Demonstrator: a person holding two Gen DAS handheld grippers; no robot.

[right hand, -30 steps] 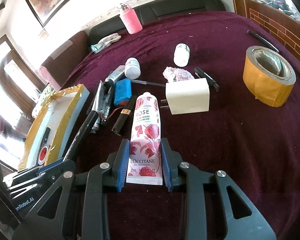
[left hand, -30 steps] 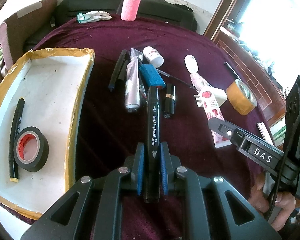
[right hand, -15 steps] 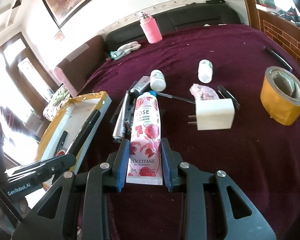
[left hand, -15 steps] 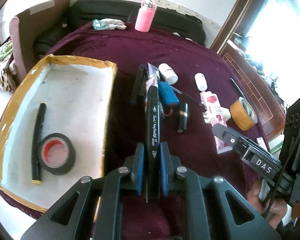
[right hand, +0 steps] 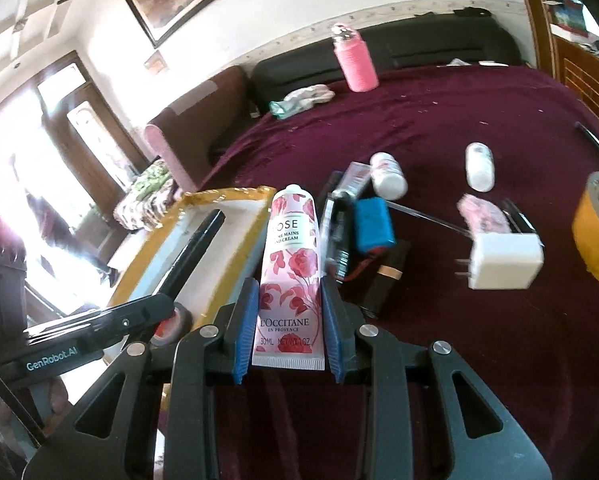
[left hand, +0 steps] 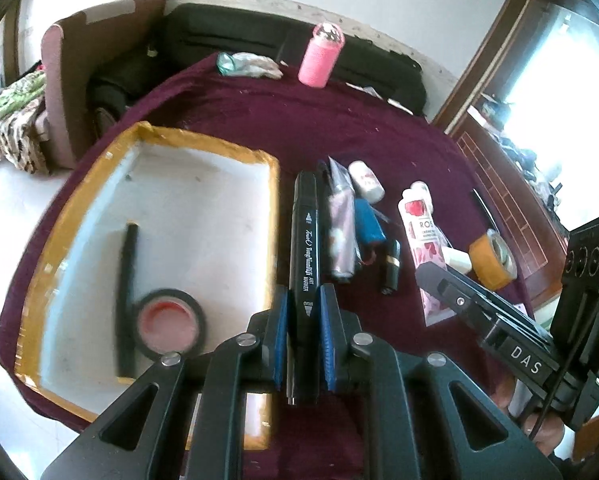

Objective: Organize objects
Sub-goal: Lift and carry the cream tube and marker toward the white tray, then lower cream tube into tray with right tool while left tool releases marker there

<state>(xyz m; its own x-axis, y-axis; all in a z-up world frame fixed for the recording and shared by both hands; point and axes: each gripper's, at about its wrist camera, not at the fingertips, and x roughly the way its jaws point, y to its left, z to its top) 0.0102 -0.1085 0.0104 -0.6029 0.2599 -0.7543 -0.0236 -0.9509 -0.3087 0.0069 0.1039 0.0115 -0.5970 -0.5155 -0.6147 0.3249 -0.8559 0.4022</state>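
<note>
Tray (left hand: pixel 79 216) sat at the left of the worktop (left hand: pixel 339 128), already holding a pen (left hand: pixel 125 300) and a tape roll (left hand: pixel 167 324). Just right of its taped rim hung the left gripper (left hand: pixel 303 316), jaws clamped on a marker (left hand: pixel 305 240) that pointed along the rim's outer side. To drop it well, the marker probably needed carrying leftward past the rim and lowering flat into the bare white floor beyond the pen, before the jaws let go. Further right, the right gripper (right hand: pixel 287 320) hovered with its jaws clamped on a cream tube (right hand: pixel 291 264), nozzle toward the tray's near corner. The two grippers were near each other, so they likely should enter the tray in turn. Rightmost lay a charger (right hand: pixel 503 260) and a brown tape (right hand: pixel 595 232), well apart from the tray.
</note>
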